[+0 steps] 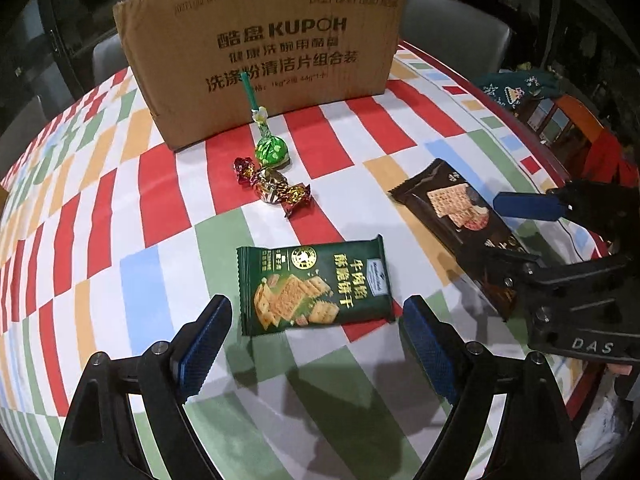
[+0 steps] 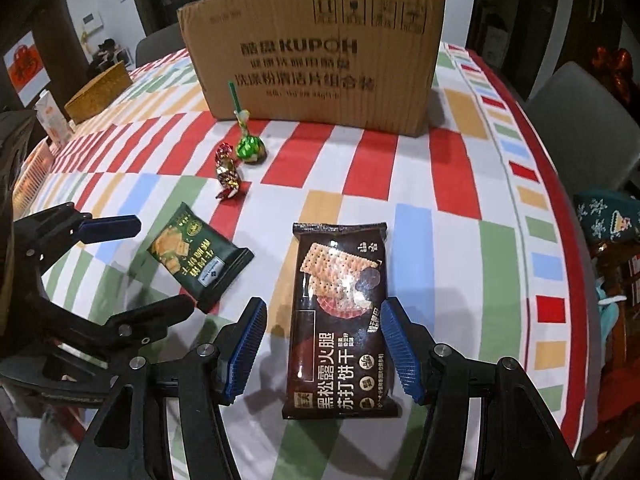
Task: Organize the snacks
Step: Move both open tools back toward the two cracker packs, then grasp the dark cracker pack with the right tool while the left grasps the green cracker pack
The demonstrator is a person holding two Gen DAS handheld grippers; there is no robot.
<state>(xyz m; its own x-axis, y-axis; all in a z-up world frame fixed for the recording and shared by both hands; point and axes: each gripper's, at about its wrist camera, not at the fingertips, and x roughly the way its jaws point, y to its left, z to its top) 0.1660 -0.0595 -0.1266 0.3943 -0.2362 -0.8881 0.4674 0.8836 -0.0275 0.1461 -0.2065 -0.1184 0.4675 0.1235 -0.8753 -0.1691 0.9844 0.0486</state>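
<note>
A green cracker packet (image 1: 316, 290) lies flat on the checked tablecloth, just ahead of my open left gripper (image 1: 316, 318), between its blue pads. A dark brown cracker packet (image 2: 340, 320) lies between the open fingers of my right gripper (image 2: 322, 320), not pinched. It also shows in the left wrist view (image 1: 456, 216), with the right gripper (image 1: 516, 232) over it. A green wrapped lollipop (image 1: 270, 146) and a red-gold foil candy (image 1: 272, 188) lie in front of the cardboard box (image 1: 264, 52). The green packet (image 2: 196, 256) and left gripper (image 2: 140, 264) show in the right wrist view.
The cardboard box (image 2: 320, 56) stands upright at the table's far side. Grey chairs (image 2: 580, 128) stand round the table. A yellow-brown box (image 2: 98, 94) and a carton (image 2: 50, 118) sit at the far left. A green knitted item (image 1: 516, 88) lies at the right edge.
</note>
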